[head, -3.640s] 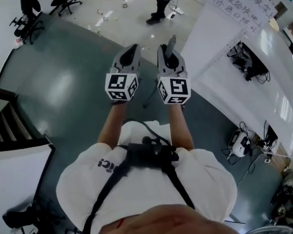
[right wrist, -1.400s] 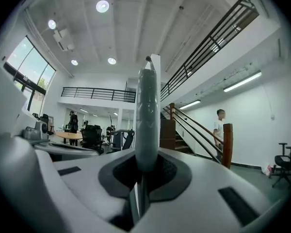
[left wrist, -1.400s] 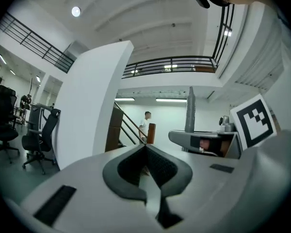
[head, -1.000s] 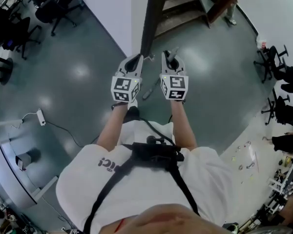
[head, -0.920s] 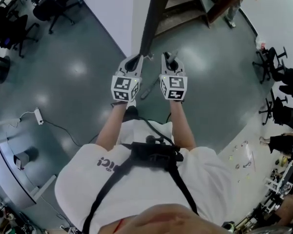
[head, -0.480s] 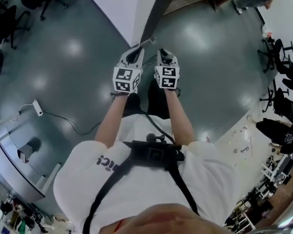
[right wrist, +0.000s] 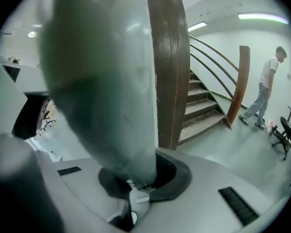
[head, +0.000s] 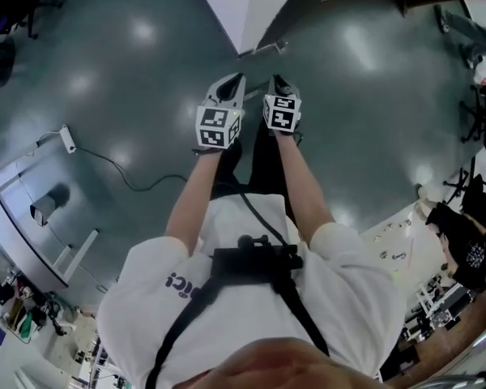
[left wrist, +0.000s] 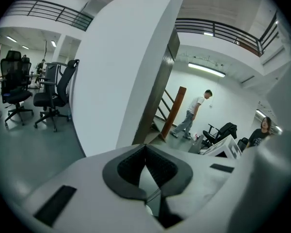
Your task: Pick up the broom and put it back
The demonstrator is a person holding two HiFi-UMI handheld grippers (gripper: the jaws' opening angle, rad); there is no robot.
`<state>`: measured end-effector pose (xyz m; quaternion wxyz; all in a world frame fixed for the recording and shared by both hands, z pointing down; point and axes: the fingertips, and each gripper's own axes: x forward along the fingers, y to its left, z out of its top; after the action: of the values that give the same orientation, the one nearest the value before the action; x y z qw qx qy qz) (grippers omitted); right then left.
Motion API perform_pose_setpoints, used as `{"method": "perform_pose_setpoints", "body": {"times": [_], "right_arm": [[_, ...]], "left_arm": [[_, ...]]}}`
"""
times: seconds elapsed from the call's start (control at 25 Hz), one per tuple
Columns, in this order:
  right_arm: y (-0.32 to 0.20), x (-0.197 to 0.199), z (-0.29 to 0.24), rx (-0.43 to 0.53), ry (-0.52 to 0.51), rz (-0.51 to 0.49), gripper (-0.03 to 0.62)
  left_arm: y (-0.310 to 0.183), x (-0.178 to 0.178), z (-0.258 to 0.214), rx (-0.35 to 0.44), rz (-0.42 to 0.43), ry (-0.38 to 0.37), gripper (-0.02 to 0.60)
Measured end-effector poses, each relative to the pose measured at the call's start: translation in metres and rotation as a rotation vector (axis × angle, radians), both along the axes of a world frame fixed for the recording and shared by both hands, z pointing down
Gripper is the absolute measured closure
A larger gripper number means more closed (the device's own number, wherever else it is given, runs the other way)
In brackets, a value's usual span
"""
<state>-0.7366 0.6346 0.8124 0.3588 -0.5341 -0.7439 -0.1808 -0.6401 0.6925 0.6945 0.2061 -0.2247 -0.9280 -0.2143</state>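
Right gripper view is half filled by the broom's grey handle [right wrist: 102, 81], which is blurred and cut off at the top. The right tool [right wrist: 148, 178] is clenched on it, and the brush end lies outside every view. The left tool [left wrist: 145, 147], just beside, has its tips pressed together on nothing. Close ahead of both stand a white wall [left wrist: 121, 72] and a brown stair post [right wrist: 167, 67]. Beyond are stairs [right wrist: 201, 110] and a standing person [right wrist: 266, 89].

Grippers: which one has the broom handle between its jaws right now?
The right gripper: its jaws clamp the grey broom handle, which fills much of its view. The left gripper is shut on nothing, its jaws meeting tip to tip.
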Motion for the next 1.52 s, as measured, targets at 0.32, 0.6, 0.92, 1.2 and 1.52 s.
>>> {"method": "perform_pose_setpoints", "body": {"times": [0.32,0.6,0.92,1.2,1.52], "right_arm": [[0.036,-0.001,0.054,0.044,0.018,-0.036,0.56],[0.075,-0.021,0.079,0.023,-0.045,-0.073,0.56],[0.145,-0.032,0.096,0.025,0.038,-0.15,0.559],[0.18,-0.036,0.09,0.017,0.028,-0.254,0.487],[0.167,-0.036,0.107,0.072,0.019,-0.292,0.418]], "left_arm": [[0.019,-0.003,0.045,0.033,-0.028,0.05,0.569],[0.021,-0.019,0.067,0.056,-0.018,0.059,0.571],[0.017,-0.026,0.064,0.079,0.02,0.005,0.57],[0.026,-0.018,0.07,0.093,-0.001,0.019,0.569],[0.032,-0.017,0.073,0.098,-0.023,0.013,0.571]]}}
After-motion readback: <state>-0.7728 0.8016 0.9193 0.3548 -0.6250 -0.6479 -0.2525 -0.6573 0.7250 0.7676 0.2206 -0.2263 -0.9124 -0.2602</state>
